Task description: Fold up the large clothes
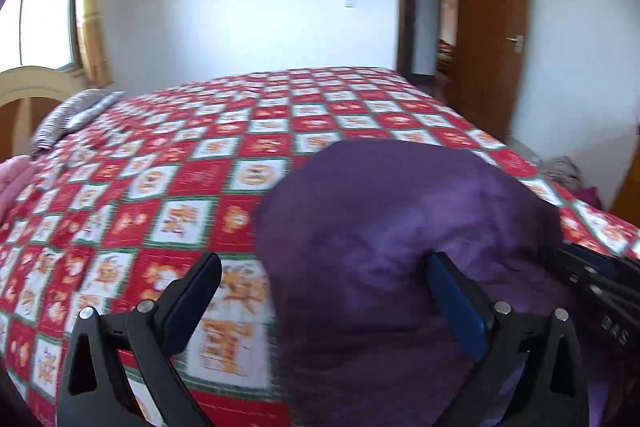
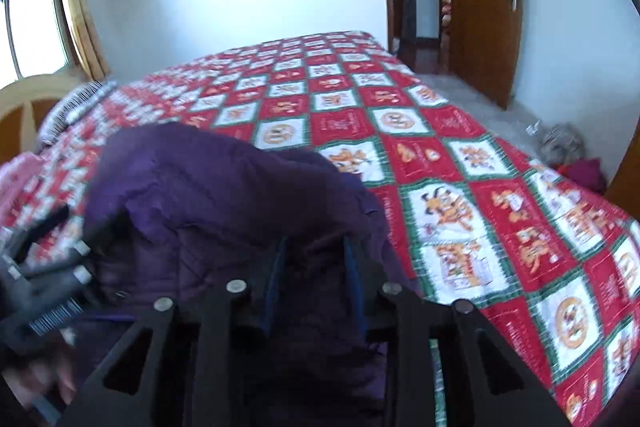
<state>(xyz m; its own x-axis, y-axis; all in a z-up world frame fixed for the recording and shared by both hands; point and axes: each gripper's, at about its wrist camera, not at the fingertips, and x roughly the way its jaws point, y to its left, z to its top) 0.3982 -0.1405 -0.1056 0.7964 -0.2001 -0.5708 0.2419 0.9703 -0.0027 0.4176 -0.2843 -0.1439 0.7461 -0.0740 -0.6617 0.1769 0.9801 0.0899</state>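
A purple padded garment (image 1: 400, 227) lies bunched in a mound on the red-and-white patchwork quilt (image 1: 180, 179). My left gripper (image 1: 326, 279) is open wide at the mound's left side. Its right finger (image 1: 456, 299) rests against the fabric and its left finger stands over the quilt. In the right wrist view the garment (image 2: 208, 187) fills the lower left. My right gripper (image 2: 314, 263) has its jaws narrow, with a dark fold of the purple fabric between the blue pads. From the left wrist view the right gripper (image 1: 592, 279) shows at the mound's right edge. The left gripper (image 2: 52, 259) is a blur at the left of the right wrist view.
The quilt (image 2: 480, 187) covers a wide bed. A striped pillow (image 1: 68, 115), a pink cloth (image 1: 12, 179) and a cream headboard (image 1: 28, 83) are at the left. An open wooden door (image 1: 492, 27) stands far right, with a heap of things (image 2: 560, 143) on the floor.
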